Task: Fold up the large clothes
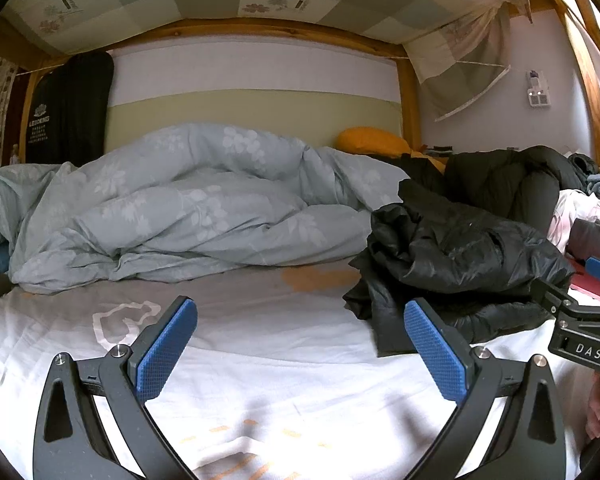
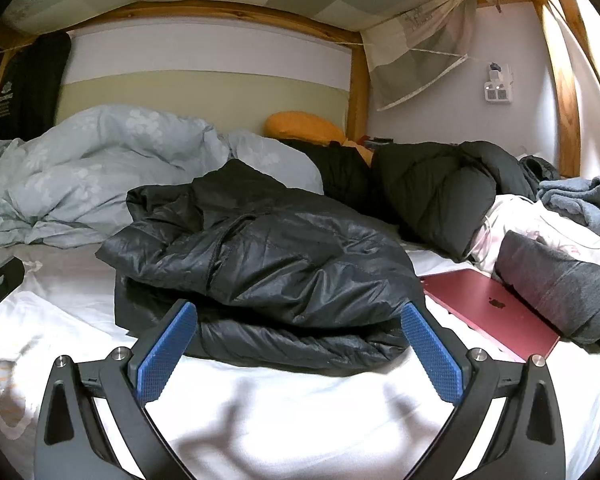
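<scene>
A shiny black puffer jacket [image 2: 260,256] lies bundled in a rough fold on the white bed sheet [image 2: 284,408]. It also shows at the right of the left wrist view [image 1: 452,264]. My right gripper [image 2: 300,348] is open and empty, just in front of the jacket's near edge. My left gripper [image 1: 300,344] is open and empty over the bare sheet, to the left of the jacket. The right gripper's body [image 1: 580,332] shows at the right edge of the left wrist view.
A crumpled pale blue floral duvet [image 1: 188,204] fills the back left. A second black coat [image 2: 440,188], an orange pillow [image 2: 304,126], a red laptop [image 2: 492,312], grey clothes [image 2: 560,284] and white clothes [image 2: 540,224] crowd the right. Wooden bunk posts [image 2: 358,92] stand behind.
</scene>
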Demonstrator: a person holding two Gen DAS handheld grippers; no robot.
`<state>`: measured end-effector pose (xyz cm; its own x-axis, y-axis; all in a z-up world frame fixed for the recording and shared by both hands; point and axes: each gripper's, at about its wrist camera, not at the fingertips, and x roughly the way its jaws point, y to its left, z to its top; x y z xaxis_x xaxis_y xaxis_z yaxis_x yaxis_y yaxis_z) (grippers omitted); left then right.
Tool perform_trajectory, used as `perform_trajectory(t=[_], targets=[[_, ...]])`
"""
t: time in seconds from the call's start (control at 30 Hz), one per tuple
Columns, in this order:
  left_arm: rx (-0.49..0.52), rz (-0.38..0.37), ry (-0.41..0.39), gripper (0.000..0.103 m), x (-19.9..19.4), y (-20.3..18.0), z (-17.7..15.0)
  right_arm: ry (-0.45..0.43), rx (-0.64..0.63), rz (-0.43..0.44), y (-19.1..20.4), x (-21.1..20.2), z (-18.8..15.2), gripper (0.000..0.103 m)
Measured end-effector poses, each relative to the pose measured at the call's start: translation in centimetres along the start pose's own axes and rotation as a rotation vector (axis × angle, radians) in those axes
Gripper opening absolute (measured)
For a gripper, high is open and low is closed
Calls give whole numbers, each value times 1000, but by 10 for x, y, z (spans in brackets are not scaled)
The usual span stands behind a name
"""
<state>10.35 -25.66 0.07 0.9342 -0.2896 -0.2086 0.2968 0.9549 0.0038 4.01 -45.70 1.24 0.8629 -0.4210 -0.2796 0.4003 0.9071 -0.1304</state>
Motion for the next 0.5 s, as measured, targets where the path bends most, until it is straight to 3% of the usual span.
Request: perform_trajectory(t=[0.5], targets=[[-4, 2, -8, 103, 1, 1, 0, 10, -4, -2, -3, 3, -1, 103]])
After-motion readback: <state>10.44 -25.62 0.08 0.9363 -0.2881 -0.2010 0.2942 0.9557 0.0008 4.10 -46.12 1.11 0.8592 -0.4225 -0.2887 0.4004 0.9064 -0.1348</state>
